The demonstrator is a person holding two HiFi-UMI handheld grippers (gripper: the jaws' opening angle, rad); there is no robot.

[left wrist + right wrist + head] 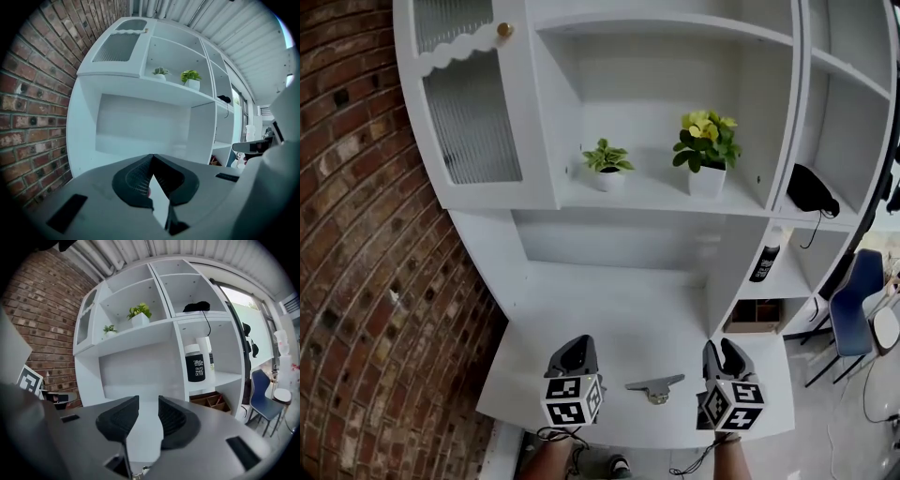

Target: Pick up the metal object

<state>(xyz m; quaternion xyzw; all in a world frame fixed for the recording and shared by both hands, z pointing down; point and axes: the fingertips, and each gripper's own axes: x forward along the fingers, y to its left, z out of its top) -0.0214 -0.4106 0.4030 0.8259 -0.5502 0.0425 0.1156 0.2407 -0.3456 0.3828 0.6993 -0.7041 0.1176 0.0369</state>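
Flanking the untouched metal object (pixel 654 385) ready for pickup, the left gripper (pixel 151 157) has its fingers pressed together on nothing, the right gripper (pixel 149 404) slightly parted, empty.

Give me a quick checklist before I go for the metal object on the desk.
1. Metal object in sight, lying flat on the white desk between the two claws: ok.
2. Right claw open, nothing between its jaws: ok.
3. Left claw ready to grasp: not ok; its jaws meet at the tips and hold nothing, so open it first if you use it.
4. A claw aimed at the object: not ok; both point past it toward the back of the shelf unit.
5. Nothing lying against the object: ok.
6. Which part of the object suits a pinch: cannot tell, it is too small in the head view.
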